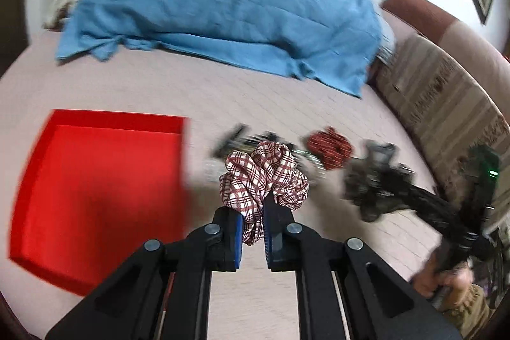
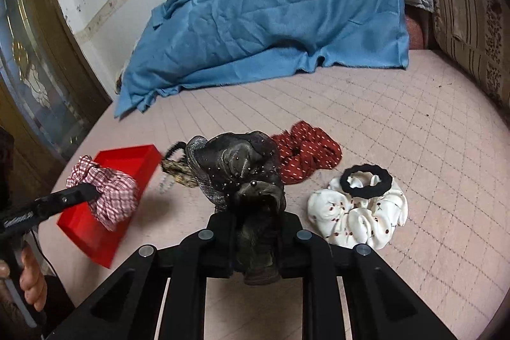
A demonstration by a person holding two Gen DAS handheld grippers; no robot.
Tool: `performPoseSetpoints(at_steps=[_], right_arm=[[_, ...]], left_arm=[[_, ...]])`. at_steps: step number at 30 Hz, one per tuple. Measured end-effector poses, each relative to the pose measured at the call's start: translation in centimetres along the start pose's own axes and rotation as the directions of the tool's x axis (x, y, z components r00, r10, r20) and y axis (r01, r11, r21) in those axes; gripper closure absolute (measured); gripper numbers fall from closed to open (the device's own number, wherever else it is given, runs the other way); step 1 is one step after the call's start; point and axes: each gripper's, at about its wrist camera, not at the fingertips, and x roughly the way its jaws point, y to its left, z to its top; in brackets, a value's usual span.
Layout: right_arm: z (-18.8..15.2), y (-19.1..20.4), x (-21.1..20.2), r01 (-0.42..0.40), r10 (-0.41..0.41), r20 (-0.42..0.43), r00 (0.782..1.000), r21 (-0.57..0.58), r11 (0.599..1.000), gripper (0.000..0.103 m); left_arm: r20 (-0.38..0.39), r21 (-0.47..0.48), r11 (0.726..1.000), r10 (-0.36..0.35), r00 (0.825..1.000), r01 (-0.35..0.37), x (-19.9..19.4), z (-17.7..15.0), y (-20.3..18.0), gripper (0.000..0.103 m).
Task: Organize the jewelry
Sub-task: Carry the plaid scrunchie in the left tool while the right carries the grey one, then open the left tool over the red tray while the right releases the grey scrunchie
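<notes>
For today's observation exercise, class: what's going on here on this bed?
A person is sorting hair accessories with two handheld grippers. The left gripper is shut on a red-and-white plaid scrunchie, held near the red tray. The right gripper is shut on a dark beaded scrunchie. A red dotted scrunchie, a white floral one and a black hair tie lie on the mattress.

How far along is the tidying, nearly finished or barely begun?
Barely begun: the red tray looks empty. In hand: the left hand-held gripper holds a plaid scrunchie, the right hand-held gripper a dark beaded scrunchie. Left on the bed: red dotted scrunchie, white floral scrunchie, black hair tie.
</notes>
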Motion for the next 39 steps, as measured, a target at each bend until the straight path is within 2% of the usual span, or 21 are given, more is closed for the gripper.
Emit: performPoseSetpoints(at_steps=[4, 8, 12, 17, 23, 26, 28, 32, 34, 36, 39], right_arm=[[0.9, 3.2, -0.2, -0.047, 0.046, -0.022, 0.999, -0.032, 0.998, 0.084], [1.9, 7.8, 1.2, -0.087, 0.081, -0.064, 0.995, -0.091, 0.992, 0.084], [2.7, 12.9, 4.2, -0.148, 0.133, -0.122, 0.983, -0.116, 0.982, 0.084], [3.4, 18.4, 9.1, -0.180, 0.153, -0.192, 0.969, -0.134, 0.974, 0.084], [3.5, 21.9, 16.2, -0.181, 0.136, -0.295, 0.946, -0.129, 0.975, 0.083], [3.4, 22.9, 18.7, -0.158, 0.100, -0.328, 0.939, -0.154, 0.975, 0.083], [3.2, 23.2, 19.8, -0.136, 0.072, -0.337, 0.939, -0.171, 0.976, 0.079], [3.4, 23.5, 21.0, -0.108, 0.046, -0.334, 0.942, -0.170, 0.980, 0.067], [3.5, 23.7, 21.1, -0.098, 0.038, -0.326, 0.945, -0.169, 0.981, 0.050], [3.6, 24.0, 21.0, -0.091, 0.031, -0.318, 0.948, -0.176, 0.980, 0.043], [3.5, 24.2, 20.0, -0.082, 0.019, -0.306, 0.952, -0.195, 0.977, 0.040]], left_arm=[[0.003, -0.061, 0.996, 0.061, 0.998, -0.061, -0.6, 0.8, 4.9, 0.093], [-0.002, -0.125, 0.986, 0.110, 0.994, -0.110, -0.1, 1.7, 9.8, 0.093], [-0.017, -0.168, 0.973, 0.158, 0.987, -0.159, 1.4, 2.5, 13.8, 0.093], [-0.034, -0.217, 0.950, 0.224, 0.974, -0.226, 3.3, 3.7, 17.9, 0.093], [-0.044, -0.284, 0.937, 0.197, 0.979, -0.202, 4.2, 4.2, 20.9, 0.092], [-0.035, -0.318, 0.933, 0.165, 0.986, -0.167, 4.1, 4.3, 21.7, 0.087], [-0.031, -0.330, 0.932, 0.151, 0.988, -0.153, 3.9, 4.3, 22.0, 0.084], [-0.018, -0.348, 0.931, 0.113, 0.993, -0.113, 3.3, 4.2, 22.2, 0.071], [-0.003, -0.345, 0.933, 0.111, 0.994, -0.105, 2.8, 4.1, 22.0, 0.065], [0.020, -0.340, 0.935, 0.117, 0.993, -0.103, 2.1, 4.1, 21.6, 0.057], [0.037, -0.331, 0.937, 0.128, 0.991, -0.109, 1.4, 3.9, 21.3, 0.055]])
